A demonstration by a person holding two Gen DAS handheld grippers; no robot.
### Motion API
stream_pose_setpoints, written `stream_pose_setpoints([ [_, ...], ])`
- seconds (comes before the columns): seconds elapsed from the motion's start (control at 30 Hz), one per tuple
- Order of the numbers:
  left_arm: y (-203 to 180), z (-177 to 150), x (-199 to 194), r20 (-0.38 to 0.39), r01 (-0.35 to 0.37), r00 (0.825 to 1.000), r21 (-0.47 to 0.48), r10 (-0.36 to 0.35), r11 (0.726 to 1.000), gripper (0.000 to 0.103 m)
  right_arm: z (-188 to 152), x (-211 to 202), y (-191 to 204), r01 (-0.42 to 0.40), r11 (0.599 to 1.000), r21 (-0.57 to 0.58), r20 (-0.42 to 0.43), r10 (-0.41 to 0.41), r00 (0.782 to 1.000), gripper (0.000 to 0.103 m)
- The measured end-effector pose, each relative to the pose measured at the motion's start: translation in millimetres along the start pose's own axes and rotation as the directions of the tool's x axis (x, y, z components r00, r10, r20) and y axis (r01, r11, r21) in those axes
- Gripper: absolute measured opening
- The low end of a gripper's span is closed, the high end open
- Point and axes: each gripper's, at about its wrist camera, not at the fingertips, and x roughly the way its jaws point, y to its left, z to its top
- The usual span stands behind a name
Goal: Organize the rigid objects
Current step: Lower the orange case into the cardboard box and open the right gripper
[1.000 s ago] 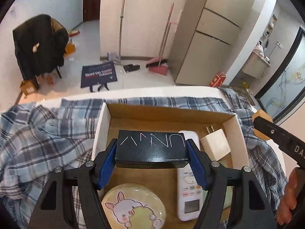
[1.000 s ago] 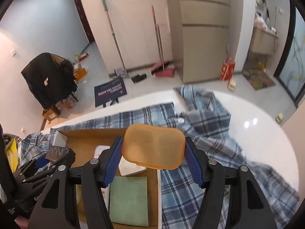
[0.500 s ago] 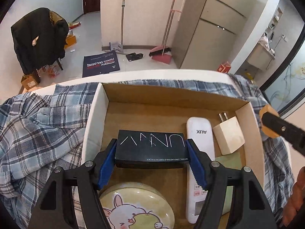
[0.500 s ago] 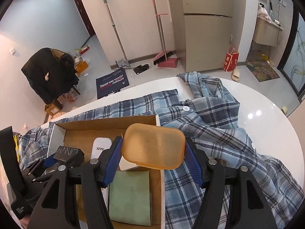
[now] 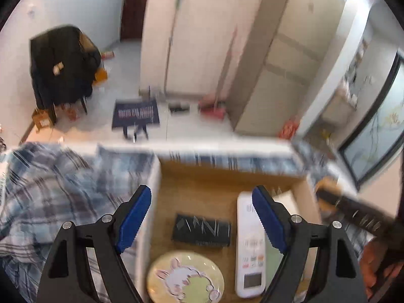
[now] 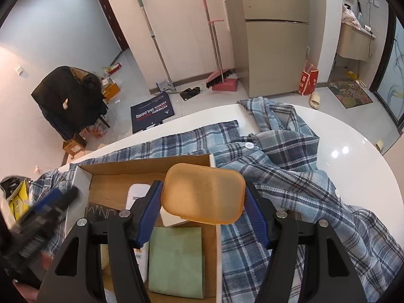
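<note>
One orange lid (image 6: 203,193) is being gripped flat between the jaws of the right gripper (image 6: 202,212), hovering over the right wall of the cardboard box (image 6: 149,162), its long axis running across the jaws. The open floor of the box is lying down and to the left, likely its destination. A black box (image 5: 201,229) is lying inside beside the white remote (image 5: 250,240), above the round tin (image 5: 185,276); a green pad (image 6: 176,257) is occupying the near corner. The left gripper (image 5: 202,221) is being held spread wide, grasping nothing.
</note>
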Motion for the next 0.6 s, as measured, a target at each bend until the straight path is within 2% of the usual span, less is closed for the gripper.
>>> stream_pose_setpoints([
  [0.03,6.4,3.1,-12.9,0.084,-0.022,0.996,-0.026,0.024,0.999,0.087,-1.1,-1.2,3.5,-0.01,1.0,-0.006,0.002,0.01,1.0,0.062],
  [0.1,17.3,6.2,-27.6,0.186,-0.08,0.978,-0.078,0.094,0.994,0.098,-2.4,-1.3,12.6,-0.026,0.999,-0.02,0.0,0.026,1.0,0.062],
  [0.13,22.8,6.3,-31.5,0.217,-0.093,0.97,-0.098,0.112,0.991,0.103,-2.0,0.6,20.9,-0.037,0.999,-0.031,-0.012,0.037,0.999,0.062],
  [0.17,28.4,6.4,-33.9,0.233,-0.099,0.965,-0.113,0.123,0.989,0.103,-1.8,2.3,27.7,-0.054,0.998,-0.036,-0.022,0.053,0.998,0.062],
  [0.3,52.0,9.5,-35.3,0.226,-0.114,0.962,-0.176,0.153,0.978,0.103,-1.1,16.0,63.5,-0.116,0.991,-0.063,-0.064,0.112,0.992,0.062],
  [0.43,65.0,11.5,-29.0,0.16,-0.041,0.985,-0.185,0.072,0.982,0.103,-2.9,35.0,96.3,-0.141,0.984,-0.111,-0.092,0.131,0.987,0.062],
  [0.6,64.6,9.7,-28.2,0.123,-0.06,0.989,-0.174,0.082,0.983,0.103,-4.7,56.5,121.3,-0.155,0.977,-0.146,-0.103,0.141,0.985,0.063],
])
